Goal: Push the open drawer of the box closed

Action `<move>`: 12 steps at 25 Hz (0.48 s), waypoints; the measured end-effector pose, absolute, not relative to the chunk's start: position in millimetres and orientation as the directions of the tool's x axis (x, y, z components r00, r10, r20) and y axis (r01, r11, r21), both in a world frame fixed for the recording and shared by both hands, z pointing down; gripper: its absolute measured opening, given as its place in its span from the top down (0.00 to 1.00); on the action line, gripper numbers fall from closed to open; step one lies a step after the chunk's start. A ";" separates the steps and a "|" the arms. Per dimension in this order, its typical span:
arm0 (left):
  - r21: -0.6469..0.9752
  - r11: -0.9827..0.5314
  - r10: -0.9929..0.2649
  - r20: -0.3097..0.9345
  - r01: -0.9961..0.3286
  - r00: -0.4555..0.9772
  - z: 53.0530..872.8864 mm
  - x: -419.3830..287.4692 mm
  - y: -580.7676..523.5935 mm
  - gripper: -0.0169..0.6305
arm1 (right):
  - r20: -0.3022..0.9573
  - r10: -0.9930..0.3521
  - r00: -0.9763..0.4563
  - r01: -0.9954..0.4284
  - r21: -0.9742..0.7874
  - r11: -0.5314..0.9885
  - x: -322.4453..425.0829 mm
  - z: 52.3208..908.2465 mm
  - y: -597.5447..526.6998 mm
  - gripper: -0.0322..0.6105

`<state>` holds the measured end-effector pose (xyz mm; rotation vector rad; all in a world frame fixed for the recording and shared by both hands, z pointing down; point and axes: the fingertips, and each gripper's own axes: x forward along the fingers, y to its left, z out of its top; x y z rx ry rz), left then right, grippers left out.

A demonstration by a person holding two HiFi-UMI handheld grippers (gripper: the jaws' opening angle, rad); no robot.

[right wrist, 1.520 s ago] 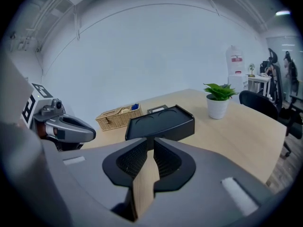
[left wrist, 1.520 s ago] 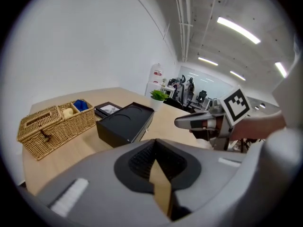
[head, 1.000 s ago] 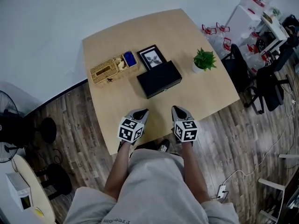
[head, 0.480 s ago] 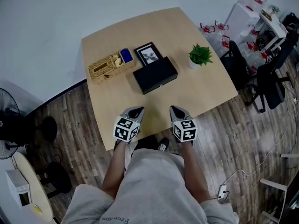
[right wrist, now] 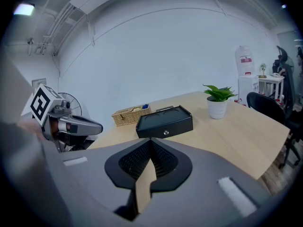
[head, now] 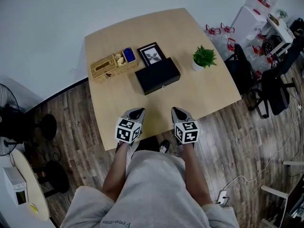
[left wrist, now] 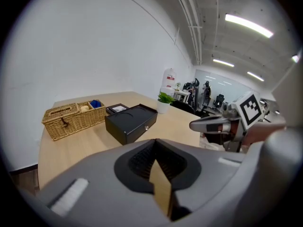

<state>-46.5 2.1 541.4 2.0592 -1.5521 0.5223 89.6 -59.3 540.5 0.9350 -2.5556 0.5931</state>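
Observation:
A black box [head: 158, 75] lies mid-table, its front with a small silver knob [right wrist: 165, 132] facing me. The drawer front looks level with the box body. The box also shows in the left gripper view [left wrist: 131, 122]. My left gripper [head: 137, 111] and right gripper [head: 176, 110] hover side by side over the table's near edge, well short of the box. Both are shut with nothing between the jaws, which meet in a closed line in each gripper view [left wrist: 154, 142] [right wrist: 150, 143].
A wicker basket [head: 108, 65] with a blue item stands left of the box. A framed picture [head: 152, 54] lies behind it, and a small potted plant [head: 204, 58] to the right. Office chairs [head: 270, 80] stand beyond the table's right side. A fan [head: 9, 127] is on the floor at left.
Both grippers stay shut near the table's front edge, drifting only slightly. The head view has shifted a little; the box has not moved on the table.

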 end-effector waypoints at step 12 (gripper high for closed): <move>0.142 -0.248 -0.758 0.588 -0.958 0.284 537.3 -43.7 -2.1 0.89 | 0.462 -0.516 -0.721 -0.667 -0.260 0.698 87.7 541.8 -62.3 0.95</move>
